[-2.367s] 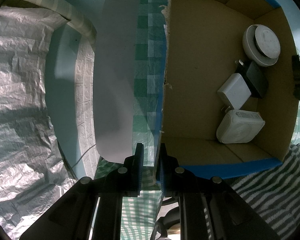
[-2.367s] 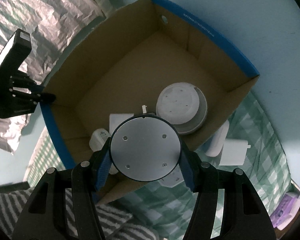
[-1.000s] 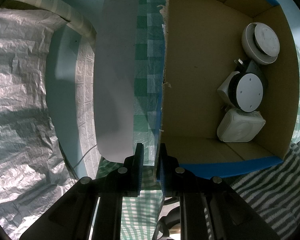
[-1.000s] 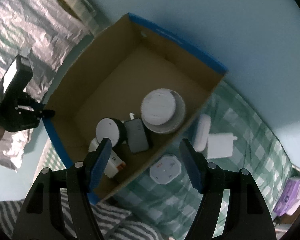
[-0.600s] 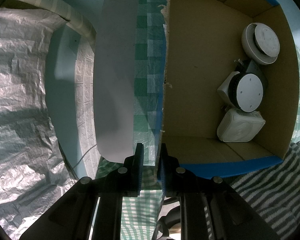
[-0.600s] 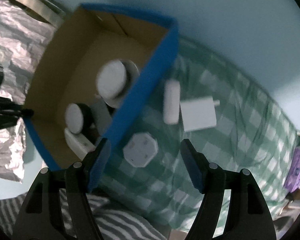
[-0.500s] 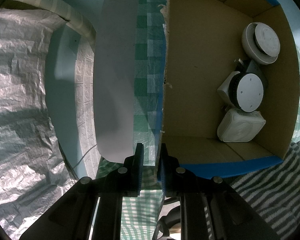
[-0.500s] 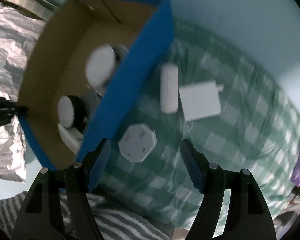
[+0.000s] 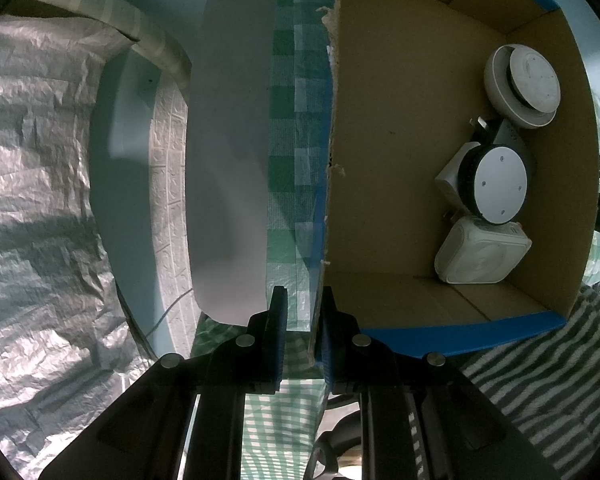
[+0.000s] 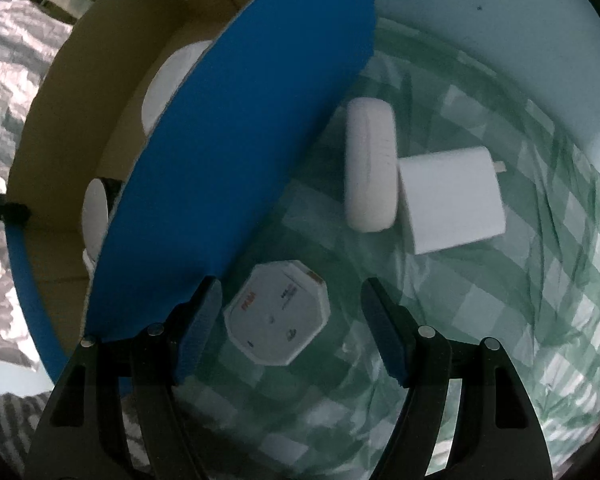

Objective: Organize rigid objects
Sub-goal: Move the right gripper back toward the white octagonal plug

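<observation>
R gripper (image 10: 290, 322) moved out of box (image 9: 420, 140), now spread empty above octagon device (image 10: 278, 312); L gripper (image 9: 302, 336) clamps box wall.

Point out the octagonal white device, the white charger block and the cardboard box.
octagonal white device (image 10: 277, 312): right wrist view, middle of its printed top face.
white charger block (image 10: 452, 200): right wrist view, centre of its broad face.
cardboard box (image 9: 404, 128): left wrist view, bare inner floor.

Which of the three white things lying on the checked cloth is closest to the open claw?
The eight-sided one, lying right between the right gripper fingers; the other two sit farther off.
</observation>
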`<state>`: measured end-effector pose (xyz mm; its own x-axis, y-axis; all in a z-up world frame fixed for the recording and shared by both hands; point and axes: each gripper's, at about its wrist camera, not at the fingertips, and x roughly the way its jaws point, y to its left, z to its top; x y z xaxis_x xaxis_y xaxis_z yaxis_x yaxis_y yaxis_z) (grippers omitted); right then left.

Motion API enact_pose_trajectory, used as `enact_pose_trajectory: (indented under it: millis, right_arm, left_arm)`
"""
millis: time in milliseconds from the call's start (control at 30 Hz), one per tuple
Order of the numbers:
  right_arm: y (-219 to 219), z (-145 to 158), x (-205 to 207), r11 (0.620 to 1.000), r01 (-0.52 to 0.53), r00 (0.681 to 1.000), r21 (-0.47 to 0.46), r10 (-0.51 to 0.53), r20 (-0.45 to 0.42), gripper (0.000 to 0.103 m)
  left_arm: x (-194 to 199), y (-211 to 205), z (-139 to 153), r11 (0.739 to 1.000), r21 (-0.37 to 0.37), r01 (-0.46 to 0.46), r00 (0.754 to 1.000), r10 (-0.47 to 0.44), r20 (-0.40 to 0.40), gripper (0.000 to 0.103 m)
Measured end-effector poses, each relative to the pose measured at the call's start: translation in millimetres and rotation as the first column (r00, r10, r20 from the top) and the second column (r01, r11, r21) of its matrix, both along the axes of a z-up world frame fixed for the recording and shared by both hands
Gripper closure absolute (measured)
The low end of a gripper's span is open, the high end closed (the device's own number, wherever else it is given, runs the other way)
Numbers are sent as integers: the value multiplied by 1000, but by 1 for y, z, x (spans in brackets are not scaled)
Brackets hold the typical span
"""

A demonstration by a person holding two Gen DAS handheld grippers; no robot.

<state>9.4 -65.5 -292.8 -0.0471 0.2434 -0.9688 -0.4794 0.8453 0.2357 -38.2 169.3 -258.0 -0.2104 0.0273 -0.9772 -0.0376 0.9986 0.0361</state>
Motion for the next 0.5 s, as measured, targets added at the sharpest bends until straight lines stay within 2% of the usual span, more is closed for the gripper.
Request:
enact_pose_trajectory:
  millis: [167,333,500]
  right_arm:
    - [3,-16,-6,998,-33,999,-53,32,-6,30]
    - [0,-18,-12,999,-34,999,-40,33,-27,30]
    - [-17,-17,-14,996,-53,998,-65,51,-36,26]
  left_arm:
    - [-1,0,0,1000,-4,3,1000,-3,0,87]
    - [-2,1,-2,1000,-3,5,1000,-5,-3,87]
    - [-2,2,-3,1000,-5,9,1000,-9,-6,87]
